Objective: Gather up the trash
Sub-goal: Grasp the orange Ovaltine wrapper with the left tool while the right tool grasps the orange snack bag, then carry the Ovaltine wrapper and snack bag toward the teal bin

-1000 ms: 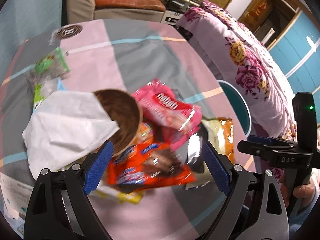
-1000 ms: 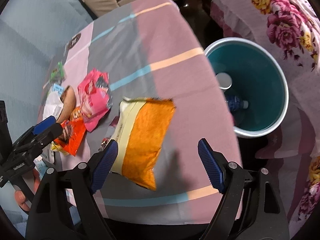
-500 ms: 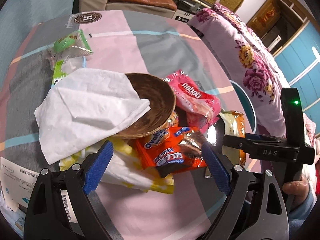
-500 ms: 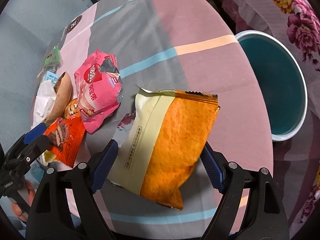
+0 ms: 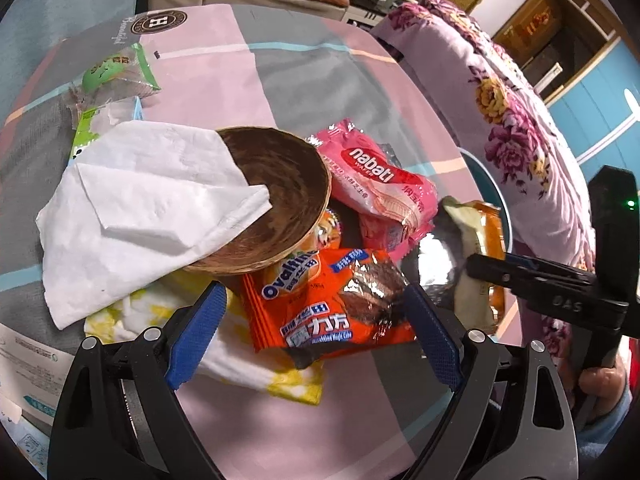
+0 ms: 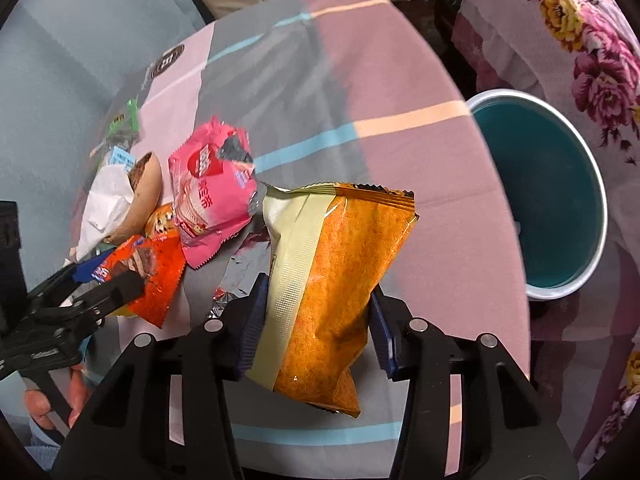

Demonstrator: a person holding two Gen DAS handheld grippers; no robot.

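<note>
**Right gripper pinches the orange bag; bin waits off the table's right edge**

At the left side of the table (image 5: 280, 92), a green packet (image 5: 116, 72) lies near the far edge, and a white napkin (image 5: 140, 212) drapes over the rim of a brown bowl (image 5: 280, 200). Just right of the bowl sit a pink wafer packet (image 5: 376, 188) and, nearer the front edge, an orange-red wrapper (image 5: 320, 304) resting on a yellow-and-white cloth (image 5: 248, 364).

The left gripper (image 5: 312, 336) hangs over this pile with its jaws spread wide, the orange-red wrapper lying between them but touched by neither pad. It grasps nothing.

Further right, toward the table's front right part, the right gripper (image 6: 316, 316) has its jaws drawn in against both sides of the orange snack bag (image 6: 340, 272); the bag bulges between the pads, so it looks clenched. Whether the bag is clear of the table cannot be told.

Off the right edge of the table stands the teal bin (image 6: 552, 200), open-topped and well apart from the bag.

The step in hand appears to be picking up the snack bag. The next move likely calls for lifting it clear, carrying it over the right edge above the bin's mouth, and only then letting go. The left gripper seems set to close on the orange-red wrapper.
</note>
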